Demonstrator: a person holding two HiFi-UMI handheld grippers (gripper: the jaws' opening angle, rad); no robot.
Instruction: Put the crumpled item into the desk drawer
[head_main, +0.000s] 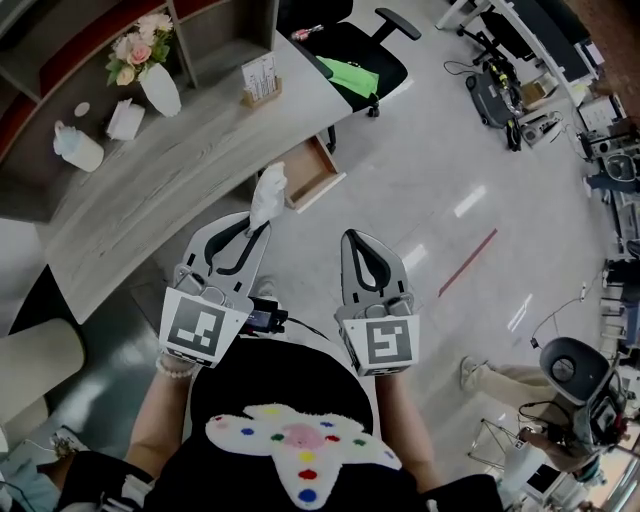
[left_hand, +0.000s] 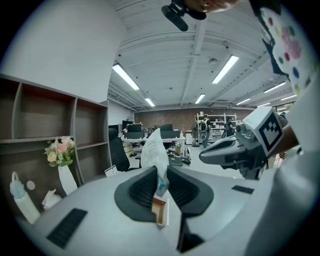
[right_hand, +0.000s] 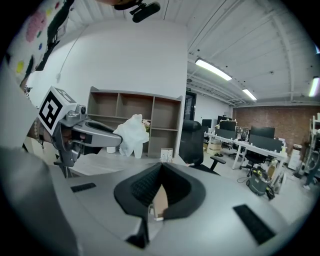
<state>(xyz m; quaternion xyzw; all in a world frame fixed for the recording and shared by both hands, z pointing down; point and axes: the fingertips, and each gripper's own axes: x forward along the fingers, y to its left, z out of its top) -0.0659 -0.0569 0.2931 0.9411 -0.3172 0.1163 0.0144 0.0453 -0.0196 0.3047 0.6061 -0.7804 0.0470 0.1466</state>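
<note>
A crumpled white item (head_main: 268, 193) sticks up from the tips of my left gripper (head_main: 260, 226), which is shut on its lower end. In the left gripper view the crumpled white item (left_hand: 153, 149) rises between the dark pads (left_hand: 144, 187) of the left gripper (left_hand: 161, 175). The wooden desk drawer (head_main: 312, 172) stands pulled out from the grey desk (head_main: 170, 175), just beyond the item. My right gripper (head_main: 352, 238) is held beside the left one, shut with nothing in it. The right gripper view has the right gripper (right_hand: 161, 169) closed, and the left gripper (right_hand: 97, 135) with the white item (right_hand: 131, 134) at its left.
On the desk stand a white vase of flowers (head_main: 152, 70), a white bottle (head_main: 78, 147), a crumpled paper (head_main: 125, 120) and a card holder (head_main: 262, 78). A black office chair (head_main: 360, 50) with a green cloth is behind the drawer. A person (head_main: 505, 380) stands lower right.
</note>
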